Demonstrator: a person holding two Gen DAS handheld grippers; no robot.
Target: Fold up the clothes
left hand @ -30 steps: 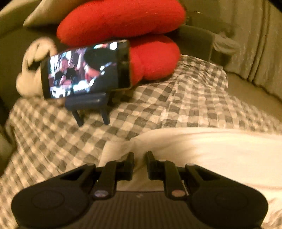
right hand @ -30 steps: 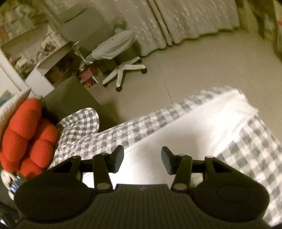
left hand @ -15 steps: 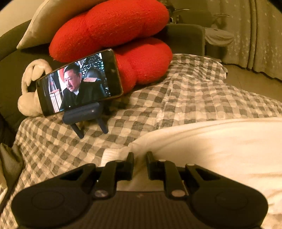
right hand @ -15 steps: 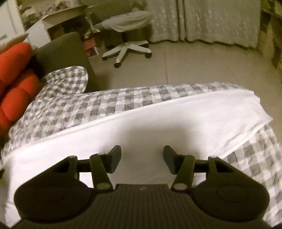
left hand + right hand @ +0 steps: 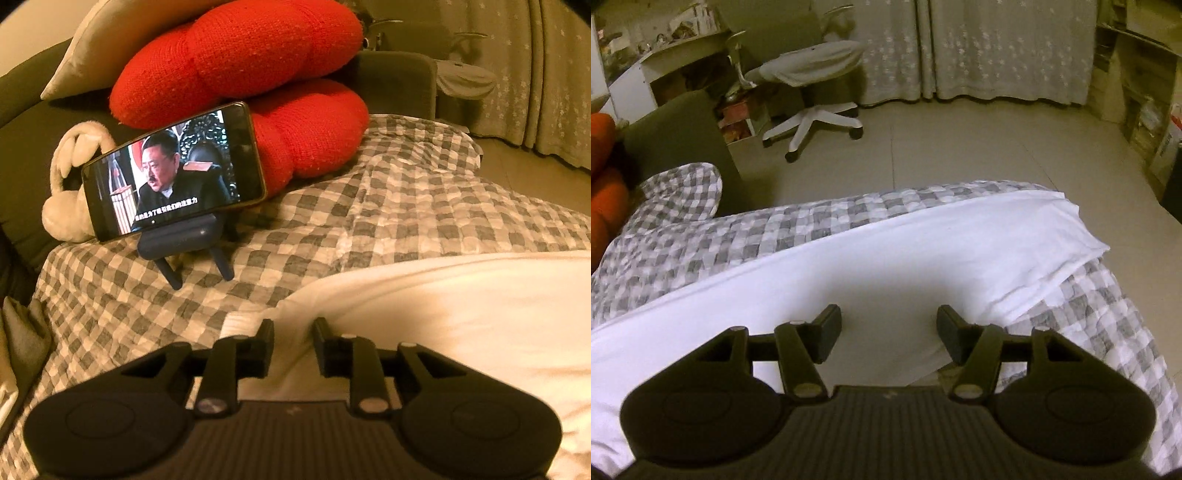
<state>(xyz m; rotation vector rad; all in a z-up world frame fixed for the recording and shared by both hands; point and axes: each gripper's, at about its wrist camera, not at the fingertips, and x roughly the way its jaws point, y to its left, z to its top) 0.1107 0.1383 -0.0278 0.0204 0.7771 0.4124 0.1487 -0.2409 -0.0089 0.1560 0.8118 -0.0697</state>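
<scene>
Checked grey-and-white bedding (image 5: 388,206) covers the whole surface under both grippers. At the far left of the left wrist view a cream plush toy (image 5: 68,184) lies against a dark olive sofa back (image 5: 22,155), and just right of it a phone (image 5: 173,171) stands in landscape on a small dark legged stand (image 5: 184,240), its screen lit with a video. Behind the phone, touching its right end, sits a big red knitted cushion (image 5: 251,70), with a pale pillow (image 5: 96,40) propped up at its left. Nearer, a white garment (image 5: 461,314) lies flat across the bedding, its left end just beside the left gripper (image 5: 293,332), whose fingers are drawn close with a narrow gap; white cloth shows in that gap, but whether it is pinched I cannot tell. In the right wrist view the same white garment (image 5: 886,266) stretches from the near left to the far right edge of the bedding (image 5: 757,236), where its corner folds over. The right gripper (image 5: 889,328) hovers above it with its fingers spread wide, holding nothing. Beyond the bed, on the tiled floor (image 5: 960,147), a white-based office chair (image 5: 812,92) stands far left of centre, and patterned curtains (image 5: 979,48) hang along the far wall.
</scene>
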